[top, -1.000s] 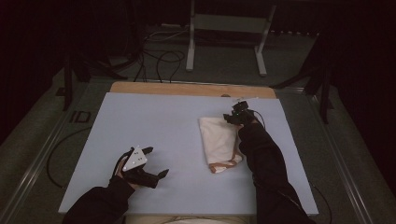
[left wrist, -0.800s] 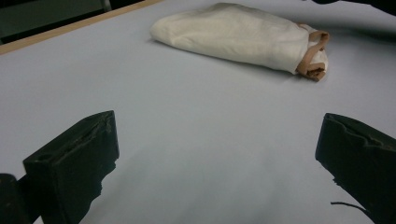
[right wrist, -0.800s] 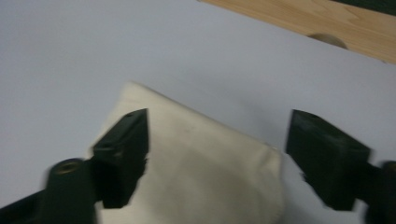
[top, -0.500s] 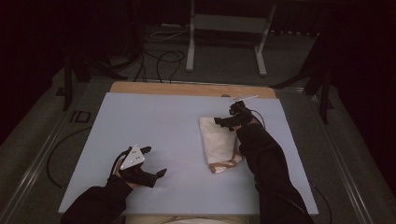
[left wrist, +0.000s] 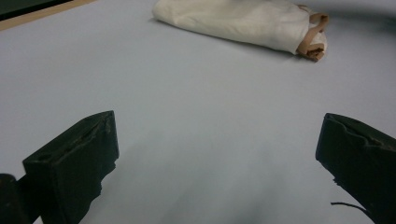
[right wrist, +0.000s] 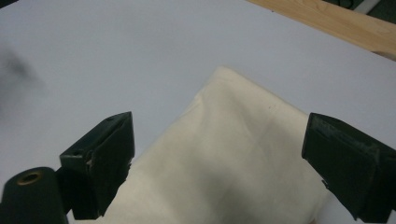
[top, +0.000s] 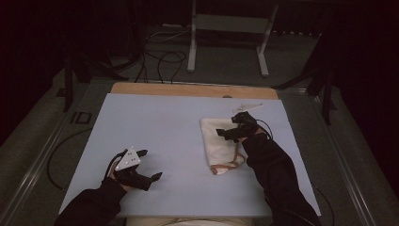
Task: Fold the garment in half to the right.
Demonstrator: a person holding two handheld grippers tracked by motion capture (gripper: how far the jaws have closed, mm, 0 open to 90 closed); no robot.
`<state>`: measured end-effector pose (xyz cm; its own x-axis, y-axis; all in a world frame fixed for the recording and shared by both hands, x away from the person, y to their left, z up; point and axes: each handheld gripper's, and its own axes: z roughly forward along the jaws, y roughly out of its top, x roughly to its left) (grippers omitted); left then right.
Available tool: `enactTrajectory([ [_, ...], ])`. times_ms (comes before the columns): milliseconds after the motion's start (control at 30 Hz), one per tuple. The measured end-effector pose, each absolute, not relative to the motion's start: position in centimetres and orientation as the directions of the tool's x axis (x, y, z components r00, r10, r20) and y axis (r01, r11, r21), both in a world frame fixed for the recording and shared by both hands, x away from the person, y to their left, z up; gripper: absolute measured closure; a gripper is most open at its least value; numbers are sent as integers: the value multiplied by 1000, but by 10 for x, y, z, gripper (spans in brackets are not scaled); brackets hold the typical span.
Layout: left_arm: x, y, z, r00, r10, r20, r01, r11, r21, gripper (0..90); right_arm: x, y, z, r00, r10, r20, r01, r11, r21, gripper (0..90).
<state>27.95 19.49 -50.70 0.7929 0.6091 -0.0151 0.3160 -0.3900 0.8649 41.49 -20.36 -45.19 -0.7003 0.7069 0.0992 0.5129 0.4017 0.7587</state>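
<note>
Right gripper view puts our right gripper [right wrist: 219,163] over the folded cloth [right wrist: 243,158], jaws wide apart and holding nothing. We should lower squarely and pinch one edge. The cloth lies right of the table [top: 155,132] centre; our left gripper [top: 143,165] waits apart, jaws likewise spread.

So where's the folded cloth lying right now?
In the high view, the folded cloth lies right of centre on the blue tabletop, under the open right claw and well away from the left claw.
</note>
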Motion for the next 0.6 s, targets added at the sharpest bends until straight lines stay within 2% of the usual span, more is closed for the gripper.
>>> enactTrajectory([
  [600,275,223,-511,746,666,1,344,-387,855,8,360,-228,-484,-712,696,92,488,397,778,92],
])
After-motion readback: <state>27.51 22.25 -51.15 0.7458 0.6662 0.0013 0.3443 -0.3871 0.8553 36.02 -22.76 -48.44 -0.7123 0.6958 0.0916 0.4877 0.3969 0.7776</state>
